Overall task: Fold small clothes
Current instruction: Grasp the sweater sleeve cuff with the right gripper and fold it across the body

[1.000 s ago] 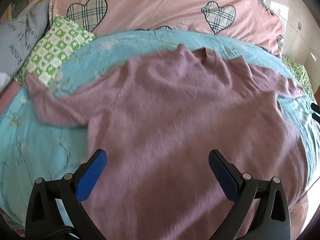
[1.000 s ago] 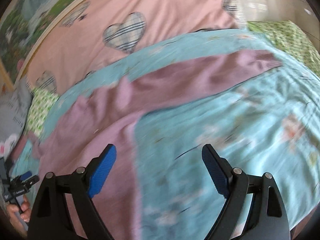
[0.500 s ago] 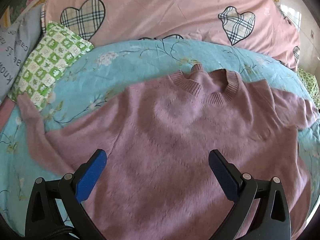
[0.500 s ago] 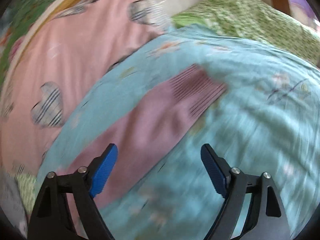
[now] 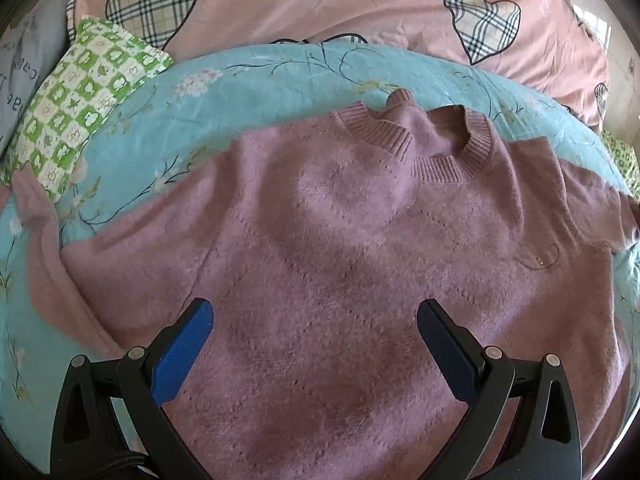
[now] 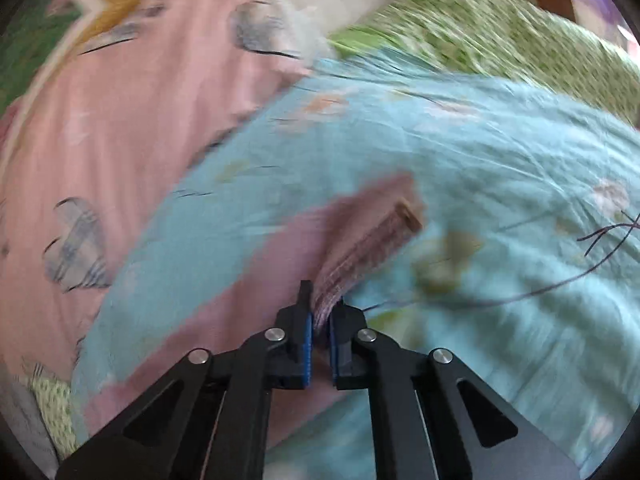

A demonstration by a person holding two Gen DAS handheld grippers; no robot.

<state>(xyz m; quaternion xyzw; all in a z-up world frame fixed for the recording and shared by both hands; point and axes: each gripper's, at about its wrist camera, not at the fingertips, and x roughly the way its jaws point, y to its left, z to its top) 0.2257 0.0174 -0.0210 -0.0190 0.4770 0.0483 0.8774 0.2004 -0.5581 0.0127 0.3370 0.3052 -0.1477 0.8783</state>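
Note:
A mauve knitted sweater (image 5: pixel 340 248) lies flat, front up, on a turquoise floral sheet (image 5: pixel 248 80), its ribbed collar (image 5: pixel 440 156) at the far side and its left sleeve (image 5: pixel 44 240) stretched toward the left. My left gripper (image 5: pixel 312 344) is open and empty, hovering over the sweater's lower body. My right gripper (image 6: pixel 320 320) is shut on the ribbed cuff (image 6: pixel 368 252) of the sweater's right sleeve (image 6: pixel 240 300), which is lifted a little off the sheet. The right view is blurred.
A pink quilt with plaid hearts (image 5: pixel 320 4) lies behind the sweater. A green checked pillow (image 5: pixel 80 100) sits at the left. A green patterned cover (image 6: pixel 500 28) lies beyond the turquoise sheet on the right.
My right gripper moved along the sleeve to its cuff and closed on it. My left gripper moved forward over the sweater's body and stayed open.

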